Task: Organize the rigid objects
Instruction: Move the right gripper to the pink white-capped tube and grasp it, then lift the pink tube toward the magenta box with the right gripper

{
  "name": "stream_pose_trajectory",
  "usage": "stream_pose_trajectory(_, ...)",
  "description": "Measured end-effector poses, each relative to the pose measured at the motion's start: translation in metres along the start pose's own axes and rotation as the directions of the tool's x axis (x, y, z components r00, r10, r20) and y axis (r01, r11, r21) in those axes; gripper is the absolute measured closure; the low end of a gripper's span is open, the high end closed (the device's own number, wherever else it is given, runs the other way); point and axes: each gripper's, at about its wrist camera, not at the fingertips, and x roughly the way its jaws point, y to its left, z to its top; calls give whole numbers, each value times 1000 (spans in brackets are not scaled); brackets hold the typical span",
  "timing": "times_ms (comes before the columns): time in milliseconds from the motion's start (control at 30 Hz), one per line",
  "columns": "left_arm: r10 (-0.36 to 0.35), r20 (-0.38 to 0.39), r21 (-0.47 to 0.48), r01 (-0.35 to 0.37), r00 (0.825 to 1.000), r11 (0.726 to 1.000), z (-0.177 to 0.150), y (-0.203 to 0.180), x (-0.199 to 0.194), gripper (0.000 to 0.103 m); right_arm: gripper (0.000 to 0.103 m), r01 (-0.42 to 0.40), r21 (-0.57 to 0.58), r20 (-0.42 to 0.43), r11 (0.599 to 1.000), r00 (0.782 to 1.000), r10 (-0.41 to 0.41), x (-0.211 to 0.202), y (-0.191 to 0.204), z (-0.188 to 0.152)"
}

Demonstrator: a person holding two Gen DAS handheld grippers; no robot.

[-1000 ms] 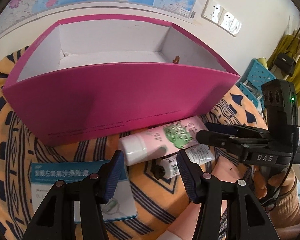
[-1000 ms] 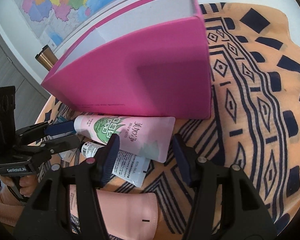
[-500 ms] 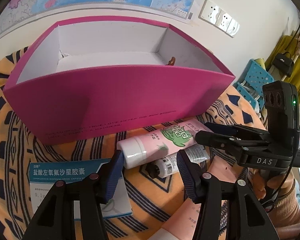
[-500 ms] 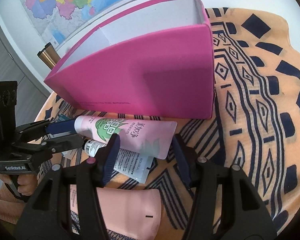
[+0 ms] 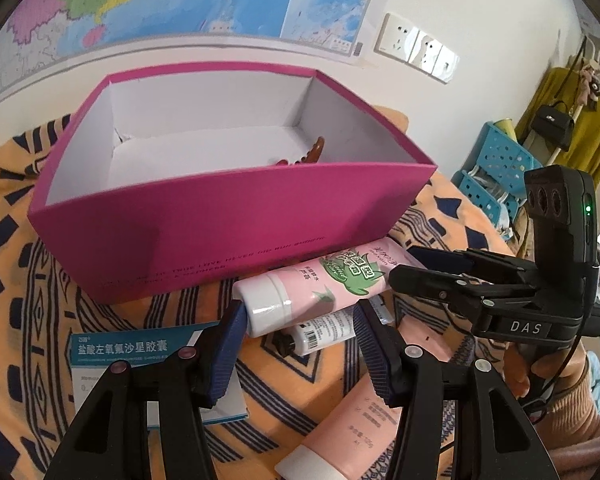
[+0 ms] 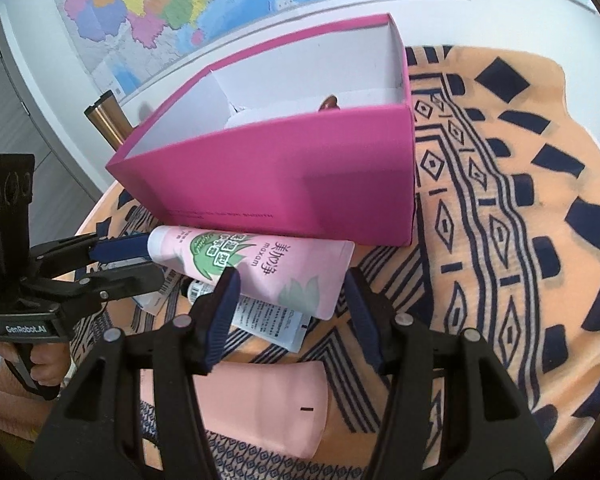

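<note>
A pink tube [image 5: 320,284] with a green leaf print and a white cap hangs just in front of the magenta box [image 5: 220,232]. My left gripper [image 5: 298,316] is shut on its cap end. In the right wrist view my right gripper [image 6: 290,284] is shut across the flat crimped end of the same pink tube [image 6: 268,264]. Each gripper shows in the other's view: the right gripper [image 5: 404,266] at the tube's far end, the left gripper [image 6: 152,260] at the cap. The magenta box [image 6: 280,176] is open-topped, with a small brown item [image 5: 314,152] inside.
A small white tube [image 5: 324,330] lies under the pink one, a peach tube [image 5: 352,428] nearer me, and a blue-and-white medicine carton [image 5: 132,350] at the left. All rest on an orange patterned cloth [image 6: 500,240]. Blue crates [image 5: 492,160] stand at the right.
Both grippers have risen a little with the pink tube between them. The box and the tubes on the cloth have drawn away below, and more of the box's inside shows.
</note>
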Motion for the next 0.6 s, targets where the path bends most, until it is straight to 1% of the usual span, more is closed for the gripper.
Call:
stream_pose_trajectory(367, -23, 80, 35, 20, 997, 999, 8, -13, -34, 48, 46, 16, -49, 70, 999, 997, -13, -31, 17, 7)
stream_pose_trajectory(600, -28, 117, 50, 22, 993, 999, 13, -20, -47, 48, 46, 23, -73, 119, 997, 993, -15, -49, 24, 13)
